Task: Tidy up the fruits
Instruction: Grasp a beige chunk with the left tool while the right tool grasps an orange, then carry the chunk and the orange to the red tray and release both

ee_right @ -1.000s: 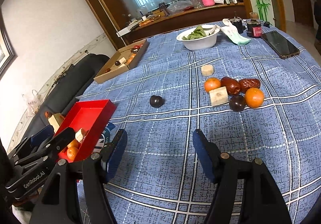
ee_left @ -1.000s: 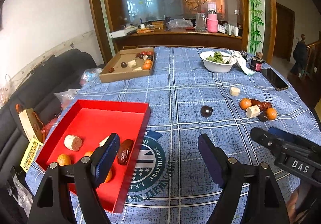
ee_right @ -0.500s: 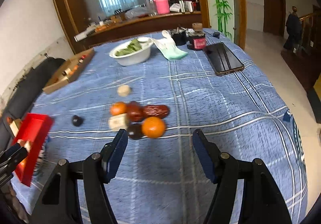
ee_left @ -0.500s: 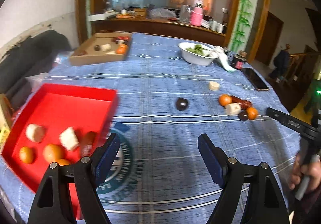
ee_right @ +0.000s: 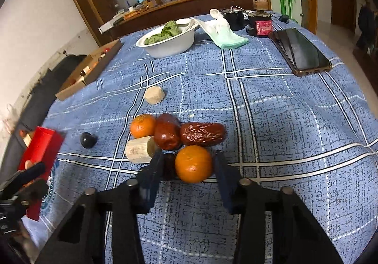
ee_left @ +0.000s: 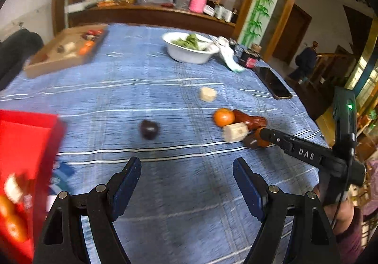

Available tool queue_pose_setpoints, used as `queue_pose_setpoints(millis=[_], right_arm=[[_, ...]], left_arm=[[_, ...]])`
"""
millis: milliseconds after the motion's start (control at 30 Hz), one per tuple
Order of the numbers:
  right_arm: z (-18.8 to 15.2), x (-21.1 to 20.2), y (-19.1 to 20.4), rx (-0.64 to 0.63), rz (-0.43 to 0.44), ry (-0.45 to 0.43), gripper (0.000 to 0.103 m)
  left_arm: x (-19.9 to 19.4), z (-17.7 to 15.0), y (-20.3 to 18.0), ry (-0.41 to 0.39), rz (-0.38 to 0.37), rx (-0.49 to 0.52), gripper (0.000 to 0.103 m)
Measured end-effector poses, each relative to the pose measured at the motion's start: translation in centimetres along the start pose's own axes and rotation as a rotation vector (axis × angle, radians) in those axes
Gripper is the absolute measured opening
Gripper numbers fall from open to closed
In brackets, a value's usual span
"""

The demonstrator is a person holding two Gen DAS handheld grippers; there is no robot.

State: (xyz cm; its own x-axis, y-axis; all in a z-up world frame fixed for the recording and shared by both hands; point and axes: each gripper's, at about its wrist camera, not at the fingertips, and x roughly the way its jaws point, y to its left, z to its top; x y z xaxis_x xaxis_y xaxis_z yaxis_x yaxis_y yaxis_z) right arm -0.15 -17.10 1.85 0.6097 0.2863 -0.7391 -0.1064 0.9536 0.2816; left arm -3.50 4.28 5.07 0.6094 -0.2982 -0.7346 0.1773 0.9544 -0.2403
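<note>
Right wrist: gripper [ee_right: 189, 167] clasps orange [ee_right: 193, 163]; dark fruit [ee_right: 169, 164] crowds alongside.

White letters "DAS" stand on the black arm of the right gripper [ee_left: 259, 138], seen from the left wrist. The red label of the dark jar [ee_right: 259, 22] beside the phone [ee_right: 300, 51] carries print too small to read.
</note>
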Motion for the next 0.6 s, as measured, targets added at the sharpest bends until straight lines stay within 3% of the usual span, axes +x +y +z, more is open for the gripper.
queue_pose_setpoints(millis=[200, 333, 400, 467, 500, 600], right_arm=[[0.1, -0.3, -1.3, 0.064, 0.034, 0.001, 0.028], [0.2, -0.5, -2.1, 0.109, 0.044, 0.003, 0.029], [0.2, -0.7, -2.1, 0.110, 0.033, -0.009, 0.029], [0.2, -0.9, -2.1, 0.104, 0.028, -0.019, 0.029], [0.2, -0.8, -2.0, 0.101, 0.030, -0.016, 0.030], [0.2, -0.3, -2.0, 0.098, 0.028, 0.005, 0.035]], left_arm=[[4.9, 1.7, -2.6, 0.056, -0.073, -0.004, 0.082], [8.4, 3.1, -3.4, 0.101, -0.127, -0.025, 0.076], [9.4, 3.3, -4.2, 0.092, -0.106, 0.010, 0.071], [9.9, 3.1, -5.5, 0.090, -0.087, 0.091, 0.045], [9.8, 3.0, -5.9, 0.095, -0.098, 0.109, 0.038], [9.1, 2.7, -6.5, 0.073, -0.058, 0.157, 0.036]])
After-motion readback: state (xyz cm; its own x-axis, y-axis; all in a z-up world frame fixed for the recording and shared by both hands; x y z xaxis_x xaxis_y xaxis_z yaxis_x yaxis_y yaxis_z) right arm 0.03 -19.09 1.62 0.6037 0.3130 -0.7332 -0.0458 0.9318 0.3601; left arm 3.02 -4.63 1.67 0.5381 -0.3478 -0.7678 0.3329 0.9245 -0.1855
